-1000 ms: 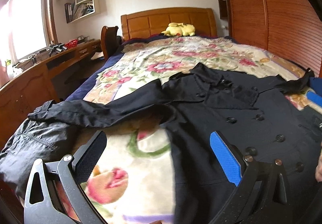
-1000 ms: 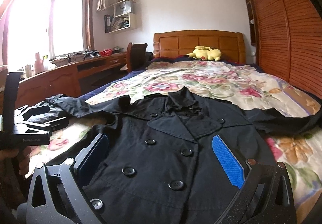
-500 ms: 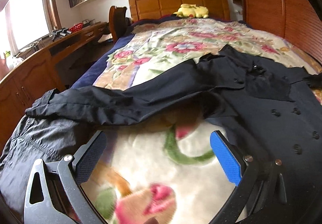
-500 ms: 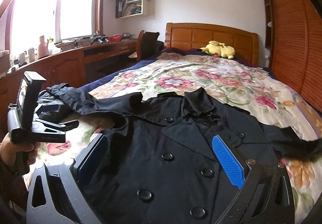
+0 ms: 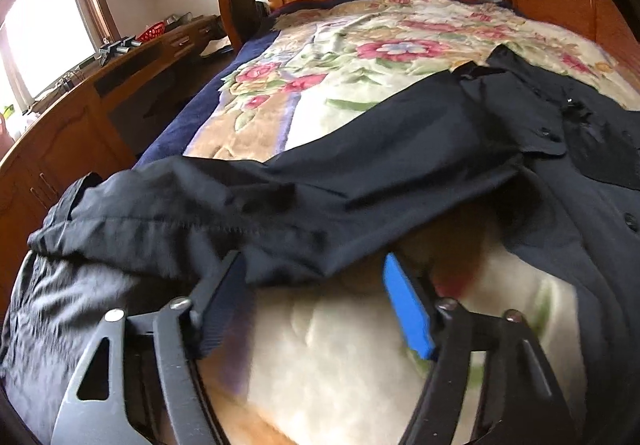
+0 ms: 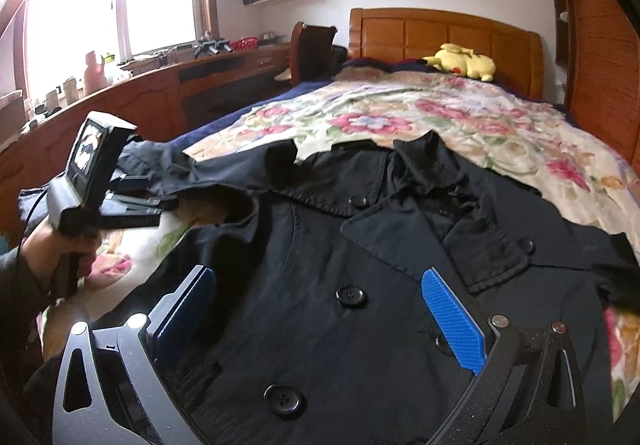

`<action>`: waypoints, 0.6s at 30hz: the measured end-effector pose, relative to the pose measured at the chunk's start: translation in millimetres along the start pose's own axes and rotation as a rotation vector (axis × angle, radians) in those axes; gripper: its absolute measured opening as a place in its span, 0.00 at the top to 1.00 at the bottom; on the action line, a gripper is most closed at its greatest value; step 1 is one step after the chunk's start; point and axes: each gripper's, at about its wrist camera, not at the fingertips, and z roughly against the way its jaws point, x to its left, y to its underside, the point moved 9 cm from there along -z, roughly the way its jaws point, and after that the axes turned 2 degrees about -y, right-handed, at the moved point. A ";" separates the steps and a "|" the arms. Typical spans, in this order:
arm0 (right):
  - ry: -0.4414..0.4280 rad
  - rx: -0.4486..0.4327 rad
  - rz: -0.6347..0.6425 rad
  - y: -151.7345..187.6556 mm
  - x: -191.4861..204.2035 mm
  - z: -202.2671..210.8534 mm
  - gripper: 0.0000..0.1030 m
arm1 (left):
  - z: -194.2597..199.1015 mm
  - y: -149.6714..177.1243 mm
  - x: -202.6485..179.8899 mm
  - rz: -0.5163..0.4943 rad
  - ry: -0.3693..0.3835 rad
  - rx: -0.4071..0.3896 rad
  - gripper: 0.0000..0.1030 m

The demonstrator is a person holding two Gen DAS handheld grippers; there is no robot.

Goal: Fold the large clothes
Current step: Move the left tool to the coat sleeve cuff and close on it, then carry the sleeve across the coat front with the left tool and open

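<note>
Left claw wide open at coat sleeve edge, right claw wide open above black coat.

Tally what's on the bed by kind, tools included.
Coat: 1
Other dark garment: 1
Plush: 1
Blanket: 1
Tools: 2, left tool, right tool
Total: 6

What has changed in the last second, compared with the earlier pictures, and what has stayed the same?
The left gripper has moved left and forward, from beside the coat's body to the left sleeve, whose lower edge now sits between its open fingers. It has not closed on it. The right gripper has come slightly closer to the coat, open above the buttons. The coat lies flat on the floral blanket as before.
</note>
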 end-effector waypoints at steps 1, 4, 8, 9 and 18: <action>0.000 0.003 0.003 0.2 0.0 1.2 0.00 | -4.8 -0.8 1.6 -0.010 -0.012 0.010 0.41; 0.005 -0.004 0.010 -3.2 -1.2 5.2 0.00 | -13.2 -2.7 6.0 -0.031 -0.039 0.021 0.57; 0.013 -0.024 0.005 -6.0 -6.9 14.0 0.00 | -13.0 -8.4 10.5 -0.017 0.000 0.013 0.89; 0.013 -0.027 0.003 -6.5 -8.2 16.7 0.00 | -11.7 -11.4 9.9 -0.016 0.005 0.006 0.92; 0.053 -0.064 0.028 -1.6 -27.5 53.1 0.00 | 48.2 -62.0 -15.1 -0.020 0.055 -0.154 0.97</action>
